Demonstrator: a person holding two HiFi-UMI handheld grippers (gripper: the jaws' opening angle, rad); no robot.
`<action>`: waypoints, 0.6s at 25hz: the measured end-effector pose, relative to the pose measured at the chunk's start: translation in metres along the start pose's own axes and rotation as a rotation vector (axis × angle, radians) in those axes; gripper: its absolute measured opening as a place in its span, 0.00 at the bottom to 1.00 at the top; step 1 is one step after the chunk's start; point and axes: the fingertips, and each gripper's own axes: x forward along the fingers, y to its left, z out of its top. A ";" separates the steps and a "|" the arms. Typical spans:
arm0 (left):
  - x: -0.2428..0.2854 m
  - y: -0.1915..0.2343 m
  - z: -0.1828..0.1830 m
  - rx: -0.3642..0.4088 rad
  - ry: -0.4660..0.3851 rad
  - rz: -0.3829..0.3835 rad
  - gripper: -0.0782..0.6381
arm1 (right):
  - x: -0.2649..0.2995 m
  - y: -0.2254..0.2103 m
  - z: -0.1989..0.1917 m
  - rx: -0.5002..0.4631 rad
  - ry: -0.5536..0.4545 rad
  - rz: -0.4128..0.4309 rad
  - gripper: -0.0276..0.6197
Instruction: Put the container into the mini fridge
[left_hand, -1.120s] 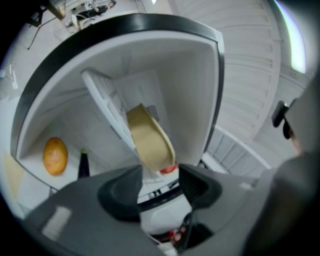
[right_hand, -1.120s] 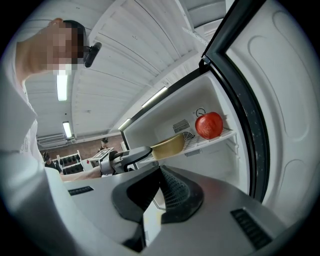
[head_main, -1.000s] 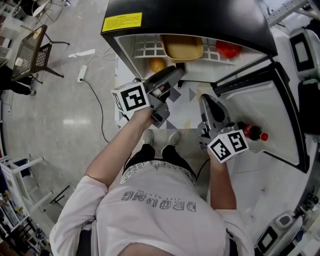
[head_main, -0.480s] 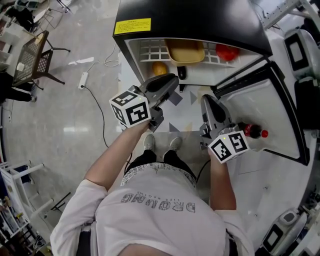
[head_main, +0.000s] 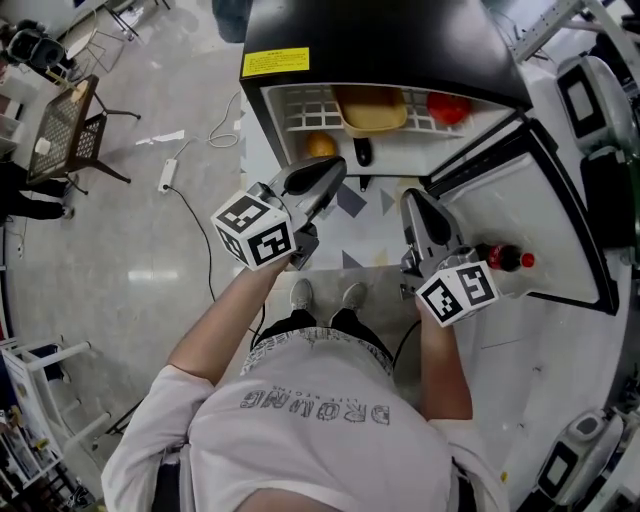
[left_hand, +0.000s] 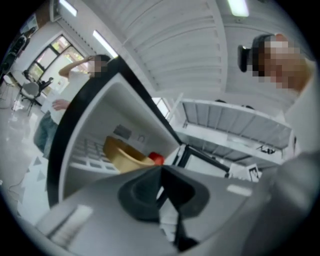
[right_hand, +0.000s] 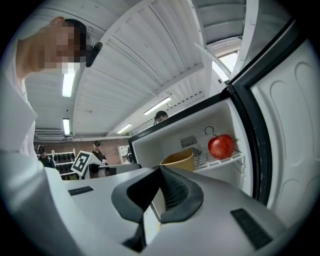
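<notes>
Container (head_main: 370, 105) position, head view: the tan open tub sits on the upper wire shelf (head_main: 300, 100) inside the mini fridge (head_main: 380, 35), a red fruit (head_main: 447, 105) just beside it and an orange fruit (head_main: 320, 145) lower down. The door (head_main: 560, 230) stands wide open with a bottle (head_main: 505, 258) in its rack. The left gripper (head_main: 338, 168) and right gripper (head_main: 412, 200) are both outside the cabinet, over grey floor (head_main: 150, 200). Left gripper view: jaws have just closed tip to tip, with nothing between them. The tub shows beyond, tilted by the roll of the camera. Right gripper view: pads are together and empty, with the tub and fruit resting on the shelf. Judgement: placement looks complete. The tub reads as thin, light, fairly stiff plastic, best pinched at the near rim wall. The room is a workshop with a chair and cable at left.
</notes>
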 end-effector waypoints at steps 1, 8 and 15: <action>-0.002 -0.002 0.002 0.009 0.000 -0.003 0.12 | 0.000 0.001 0.001 -0.002 -0.004 -0.001 0.04; -0.014 -0.016 0.010 0.080 0.005 -0.022 0.12 | 0.000 0.012 0.012 -0.023 -0.027 0.000 0.04; -0.021 -0.025 0.014 0.126 0.003 -0.030 0.12 | -0.002 0.017 0.017 -0.039 -0.034 0.001 0.04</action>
